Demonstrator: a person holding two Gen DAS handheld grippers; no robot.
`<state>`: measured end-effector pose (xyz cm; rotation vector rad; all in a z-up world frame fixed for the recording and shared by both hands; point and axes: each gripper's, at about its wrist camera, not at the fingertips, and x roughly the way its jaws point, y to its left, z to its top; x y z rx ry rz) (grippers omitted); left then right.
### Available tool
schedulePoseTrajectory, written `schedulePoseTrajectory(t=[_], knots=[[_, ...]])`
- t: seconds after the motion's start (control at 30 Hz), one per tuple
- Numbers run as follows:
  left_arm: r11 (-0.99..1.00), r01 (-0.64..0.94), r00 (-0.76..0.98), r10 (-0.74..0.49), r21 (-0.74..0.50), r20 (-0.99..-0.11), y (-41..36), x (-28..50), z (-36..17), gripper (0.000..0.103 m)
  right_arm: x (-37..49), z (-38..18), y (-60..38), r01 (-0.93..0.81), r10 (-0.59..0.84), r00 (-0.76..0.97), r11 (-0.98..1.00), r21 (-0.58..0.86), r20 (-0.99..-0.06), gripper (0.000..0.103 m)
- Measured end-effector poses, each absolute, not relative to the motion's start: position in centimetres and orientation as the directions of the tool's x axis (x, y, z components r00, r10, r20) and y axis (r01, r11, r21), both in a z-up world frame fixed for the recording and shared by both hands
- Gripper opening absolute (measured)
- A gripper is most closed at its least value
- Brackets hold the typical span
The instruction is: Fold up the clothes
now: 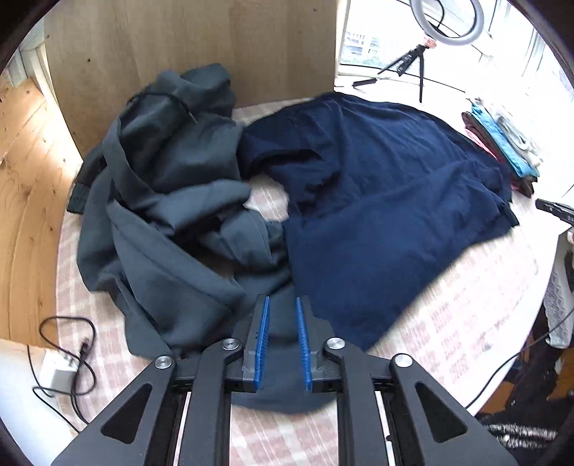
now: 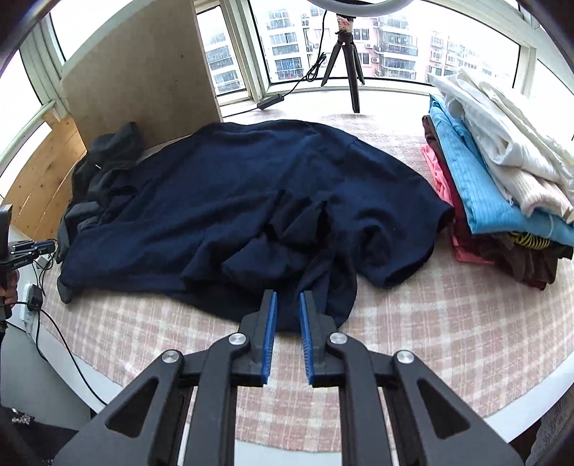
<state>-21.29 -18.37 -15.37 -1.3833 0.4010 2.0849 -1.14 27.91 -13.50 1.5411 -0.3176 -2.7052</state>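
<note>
Claws, left (image 1: pixel 282 304) and right (image 2: pixel 288 299), slightly parted, grasp nothing above navy shirt (image 2: pixel 251 186).

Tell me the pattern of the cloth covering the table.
Pink and white checks on the tablecloth; clearest in the right wrist view.

A round counter (image 2: pixel 448 322) under a pink-and-cream checked cloth stands by a bay of tall windows (image 2: pixel 283 43), through which pale apartment blocks show in bright daylight. At the counter's far left edge a bare plywood panel (image 2: pixel 143 79) stands upright. On the sill beyond the far edge a small black tripod (image 2: pixel 344 57) carries a ring light (image 1: pixel 448 21). Wooden floorboards (image 1: pixel 25 179) lie to the left.
</note>
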Motion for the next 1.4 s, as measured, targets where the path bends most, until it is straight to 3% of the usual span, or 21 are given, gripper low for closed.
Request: schedulePoseTrajectory(t=[0.07,0.2,0.3,0.4,0.57,0.8,0.83,0.87,0.93,1.0,1.3,1.4], knots=[[-0.755,-0.644,-0.211,0.332,-0.125,-0.919,-18.2,-19.6,-16.9,0.031,-0.8,-13.9,27.2,-0.105,-0.120,-0.511,-0.974,0.200,-0.851,0.015],[-0.749,-0.632,-0.154,0.372,-0.198,-0.915,-17.0,-19.5,-19.0,0.031,-0.3,-14.5,27.0,-0.125,-0.127,-0.502,-0.968,0.217,-0.855,0.016],[-0.746,-0.611,-0.130,0.425,-0.265,-0.896,-16.1,-20.4,-19.2,0.005,0.0,-14.6,26.7,-0.118,-0.121,-0.494,-0.972,0.204,-0.861,0.017],[-0.733,-0.631,-0.175,0.456,-0.256,-0.873,-15.9,-21.1,-17.4,0.005,-0.2,-14.4,26.0,-0.080,-0.120,-0.503,-0.980,0.184,-0.856,0.021],[-0.743,-0.635,-0.246,0.454,-0.211,-0.856,-16.4,-23.3,-13.9,0.005,-3.6,-15.9,23.7,-0.006,-0.126,-0.492,-0.989,0.148,-0.861,0.037],[-0.733,-0.655,-0.254,0.443,-0.183,-0.860,-15.4,-25.0,-13.3,0.005,-8.8,-21.3,21.0,0.020,-0.021,-0.400,-1.000,0.014,-0.916,0.041],[-0.732,-0.657,-0.254,0.439,-0.180,-0.862,-15.3,-25.2,-13.4,0.005,-9.3,-21.8,21.2,0.004,-0.011,-0.398,-1.000,0.010,-0.917,0.041],[-0.732,-0.659,-0.253,0.435,-0.176,-0.864,-15.1,-25.3,-13.5,0.005,-9.7,-21.9,21.6,-0.015,-0.005,-0.408,-1.000,0.012,-0.913,0.034],[-0.738,-0.650,-0.260,0.441,-0.183,-0.859,-15.6,-25.3,-13.2,0.005,-9.6,-20.8,22.7,-0.051,-0.018,-0.422,-0.998,0.043,-0.906,0.008],[-0.744,-0.641,-0.267,0.448,-0.190,-0.853,-16.0,-25.2,-12.8,0.005,-9.1,-19.1,23.7,-0.070,-0.026,-0.441,-0.996,0.063,-0.897,0.008],[-0.746,-0.641,-0.372,0.505,-0.178,-0.779,-20.9,-17.6,-5.3,0.005,4.3,-1.9,24.2,0.018,0.107,-0.577,-0.989,-0.144,-0.809,0.008],[-0.758,-0.623,-0.368,0.504,-0.196,-0.781,-23.1,-12.6,-4.7,0.005,11.0,-0.5,23.3,0.029,0.112,-0.571,-0.987,-0.156,-0.813,0.008]])
